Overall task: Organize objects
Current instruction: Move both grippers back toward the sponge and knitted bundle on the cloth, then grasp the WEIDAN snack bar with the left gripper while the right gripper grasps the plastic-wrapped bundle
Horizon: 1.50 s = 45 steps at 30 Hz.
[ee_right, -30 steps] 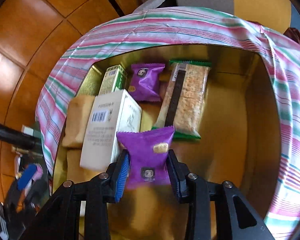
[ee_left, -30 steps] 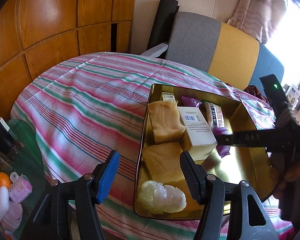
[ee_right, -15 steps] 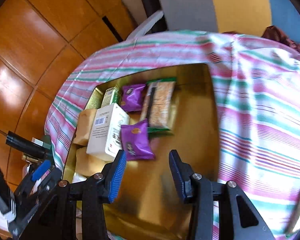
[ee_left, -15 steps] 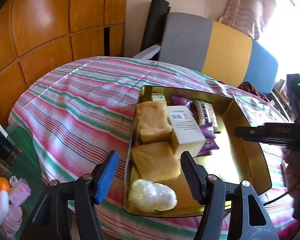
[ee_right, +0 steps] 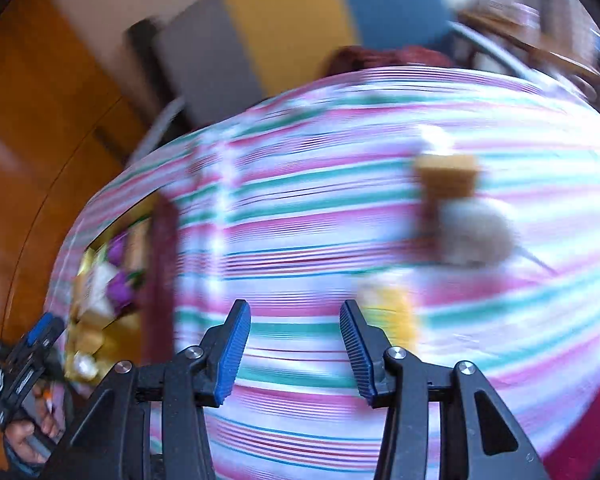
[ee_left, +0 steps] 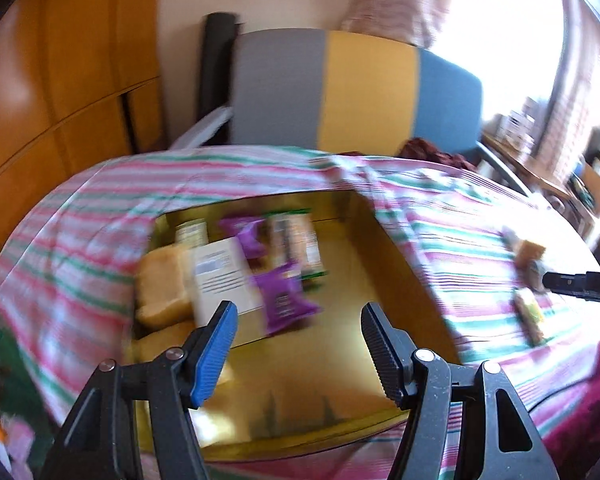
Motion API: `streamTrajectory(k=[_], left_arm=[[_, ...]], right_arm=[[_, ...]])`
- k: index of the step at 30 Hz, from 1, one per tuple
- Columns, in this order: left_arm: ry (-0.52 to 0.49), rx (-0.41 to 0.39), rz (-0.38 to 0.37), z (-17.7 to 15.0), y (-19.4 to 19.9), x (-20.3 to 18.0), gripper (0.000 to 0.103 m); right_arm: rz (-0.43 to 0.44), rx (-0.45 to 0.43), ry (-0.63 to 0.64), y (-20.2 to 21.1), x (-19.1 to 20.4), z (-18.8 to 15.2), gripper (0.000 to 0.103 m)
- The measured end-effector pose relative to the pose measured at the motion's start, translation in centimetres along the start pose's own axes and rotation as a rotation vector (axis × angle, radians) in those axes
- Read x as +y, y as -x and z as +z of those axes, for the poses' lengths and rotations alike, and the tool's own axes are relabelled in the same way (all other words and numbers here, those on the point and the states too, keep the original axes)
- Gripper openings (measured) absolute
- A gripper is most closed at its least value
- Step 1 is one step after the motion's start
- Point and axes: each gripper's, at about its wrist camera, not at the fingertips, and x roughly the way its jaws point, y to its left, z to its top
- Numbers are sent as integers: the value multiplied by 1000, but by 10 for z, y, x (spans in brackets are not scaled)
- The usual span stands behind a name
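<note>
A gold tray (ee_left: pixel 384 240) on the striped tablecloth holds a white box (ee_left: pixel 220 276), sponge cakes (ee_left: pixel 162 284), two purple packets (ee_left: pixel 282 300) and a cereal bar (ee_left: pixel 296 240). My left gripper (ee_left: pixel 296 340) is open and empty above the tray's near part. My right gripper (ee_right: pixel 294 344) is open and empty over the cloth, right of the tray (ee_right: pixel 160 264). Ahead of it lie a yellow packet (ee_right: pixel 392 312), a brown cake block (ee_right: pixel 446 178) and a grey round item (ee_right: pixel 476 240). Both views are blurred.
A chair (ee_left: pixel 352 92) with grey, yellow and blue panels stands behind the table. Wooden panelling (ee_left: pixel 60 80) is on the left. The loose snacks also show at the right of the left wrist view (ee_left: pixel 530 312).
The right gripper has swung right, away from the tray, and now faces the loose snacks on the cloth. The purple packet it let go lies in the tray. The left gripper has turned right.
</note>
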Motion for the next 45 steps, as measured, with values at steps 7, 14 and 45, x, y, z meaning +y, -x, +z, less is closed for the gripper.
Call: streamTrajectory(k=[7, 14, 45], left_arm=[[-131, 47, -154, 19, -18, -82, 65], [-201, 180, -274, 23, -58, -160, 65], [-357, 375, -403, -9, -151, -294, 49]], right_arm=[[-105, -92, -245, 29, -94, 0, 51], [-40, -119, -336, 28, -120, -4, 51], [98, -111, -444, 26, -146, -14, 58]])
